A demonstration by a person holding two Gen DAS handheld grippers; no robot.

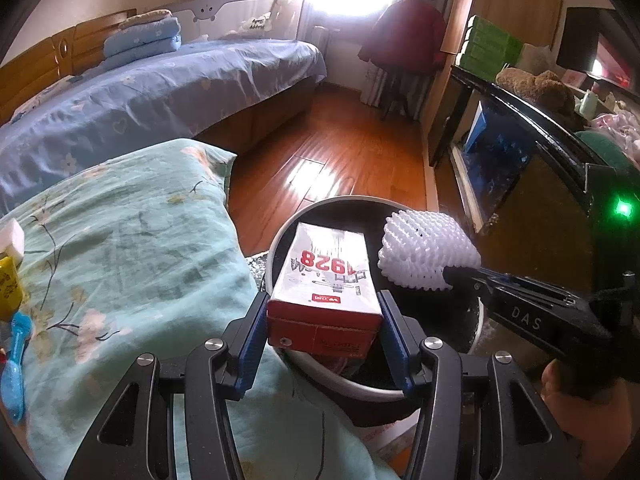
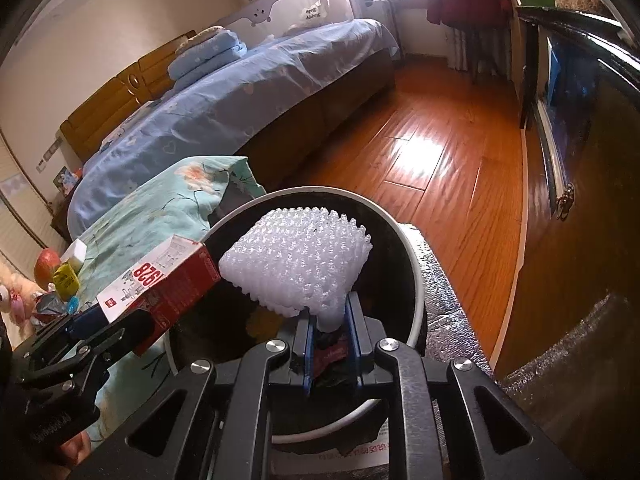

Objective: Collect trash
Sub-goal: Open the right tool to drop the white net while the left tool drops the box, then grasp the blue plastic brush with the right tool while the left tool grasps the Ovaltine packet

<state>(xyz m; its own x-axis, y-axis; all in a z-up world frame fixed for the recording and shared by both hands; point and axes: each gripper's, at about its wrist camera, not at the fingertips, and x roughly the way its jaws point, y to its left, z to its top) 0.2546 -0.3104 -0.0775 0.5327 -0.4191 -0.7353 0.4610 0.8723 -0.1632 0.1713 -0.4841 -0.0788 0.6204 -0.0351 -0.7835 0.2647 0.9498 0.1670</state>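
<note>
Left gripper [image 1: 324, 322] clamped on a red-and-white carton [image 1: 326, 276], fingers [image 1: 251, 334] pressed flat against both sides, held level over the near rim of the round bin [image 1: 280, 236]. Right gripper [image 2: 329, 330] closed narrow on the pinched end of a white foam net [image 2: 300, 260], the rest of it fanning out above the dark bin mouth. Both pieces held in the air, over the opening but not yet inside; nothing released so far.

Inside the bin, dark lining and what looks like some red wrapping at the bottom [image 2: 330, 354], so probably some trash already collected, though too shadowed to be sure.

Left to do, by the look of it: opening both sets of fingers so carton and net fall in. Then more pickup on the floral quilt [image 1: 132, 240], where a yellow packet [image 1: 8, 288], a white block [image 1: 14, 238] and a blue plastic piece [image 1: 14, 364] lie near the edge. Whether all of those count as trash cannot be told. Roughly midway overall, with two drops pending and a small cluster untouched.
</note>
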